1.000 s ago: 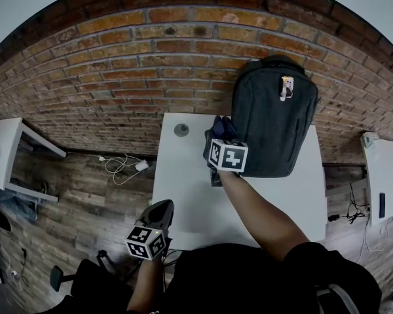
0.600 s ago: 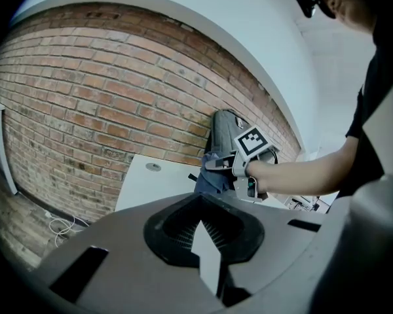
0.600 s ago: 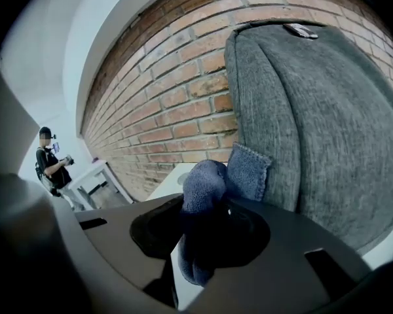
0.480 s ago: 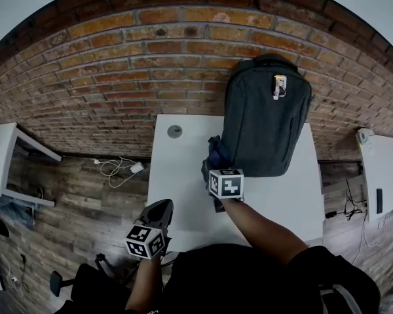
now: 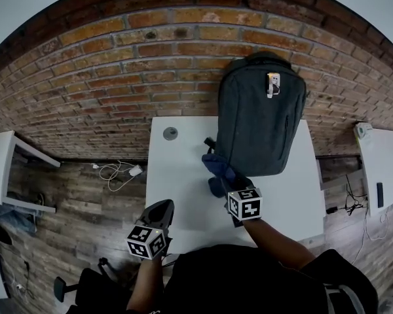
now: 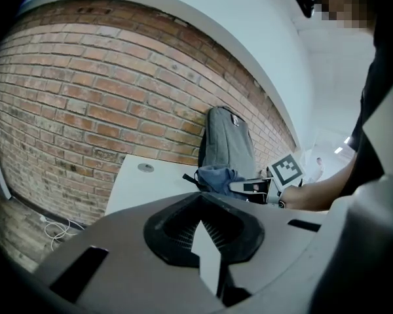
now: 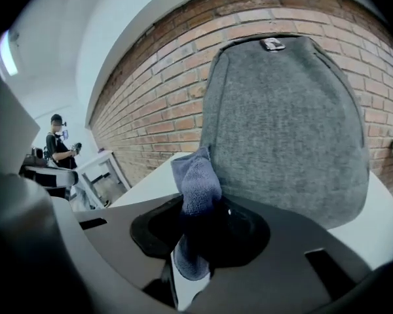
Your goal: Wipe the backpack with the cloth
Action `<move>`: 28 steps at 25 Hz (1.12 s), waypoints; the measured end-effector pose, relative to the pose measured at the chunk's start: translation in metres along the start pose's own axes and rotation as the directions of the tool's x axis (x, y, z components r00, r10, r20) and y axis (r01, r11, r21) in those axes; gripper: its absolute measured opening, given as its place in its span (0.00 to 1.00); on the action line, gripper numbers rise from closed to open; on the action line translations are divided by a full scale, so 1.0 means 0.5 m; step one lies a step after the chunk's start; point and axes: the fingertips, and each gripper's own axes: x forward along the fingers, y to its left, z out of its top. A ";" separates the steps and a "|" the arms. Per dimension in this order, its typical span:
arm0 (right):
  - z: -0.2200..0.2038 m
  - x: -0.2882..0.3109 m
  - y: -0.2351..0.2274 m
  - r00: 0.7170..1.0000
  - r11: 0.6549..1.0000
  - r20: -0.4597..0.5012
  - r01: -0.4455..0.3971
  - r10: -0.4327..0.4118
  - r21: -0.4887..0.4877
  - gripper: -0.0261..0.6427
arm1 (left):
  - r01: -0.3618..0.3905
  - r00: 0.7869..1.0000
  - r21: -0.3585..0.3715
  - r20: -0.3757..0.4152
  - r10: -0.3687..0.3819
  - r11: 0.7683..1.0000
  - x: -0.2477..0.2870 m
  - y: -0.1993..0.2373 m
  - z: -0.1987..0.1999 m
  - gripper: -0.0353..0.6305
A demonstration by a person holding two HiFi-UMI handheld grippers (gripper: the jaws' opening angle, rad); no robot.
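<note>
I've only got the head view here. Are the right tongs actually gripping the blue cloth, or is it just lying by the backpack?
Observer: Gripping it. In the right gripper view the right tongs are closed on the cloth, which sticks up in front of the backpack.
Operator: And the left tongs, anything in them?
Observer: No. The left gripper view shows the left tongs closed with nothing between them.
Operator: Anyone else around?
Observer: Yes. The right gripper view shows a person standing in the background, off to the left.
</note>
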 end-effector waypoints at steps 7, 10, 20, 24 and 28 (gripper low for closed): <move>-0.038 -0.084 -0.163 0.986 0.983 0.011 0.166 -0.167 0.075 0.19 | 0.036 0.999 0.014 -0.023 -0.036 0.999 0.027 -0.015 0.004 0.05; -0.046 -0.119 -0.237 0.970 0.967 0.016 0.239 -0.242 0.087 0.19 | 0.060 0.998 0.024 -0.030 -0.059 0.998 0.042 -0.029 0.009 0.05; 0.016 -0.241 -0.372 0.891 0.902 0.146 0.424 -0.431 0.076 0.19 | 0.124 0.991 0.044 -0.059 -0.122 0.991 0.087 -0.065 0.010 0.05; 0.069 -0.298 -0.393 0.859 0.886 0.217 0.449 -0.463 0.114 0.19 | 0.156 0.986 0.063 -0.073 -0.152 0.986 0.105 -0.090 0.014 0.05; 0.106 -0.349 -0.407 0.837 0.884 0.283 0.445 -0.468 0.147 0.19 | 0.152 0.988 0.080 -0.046 -0.149 0.985 0.115 -0.106 0.040 0.05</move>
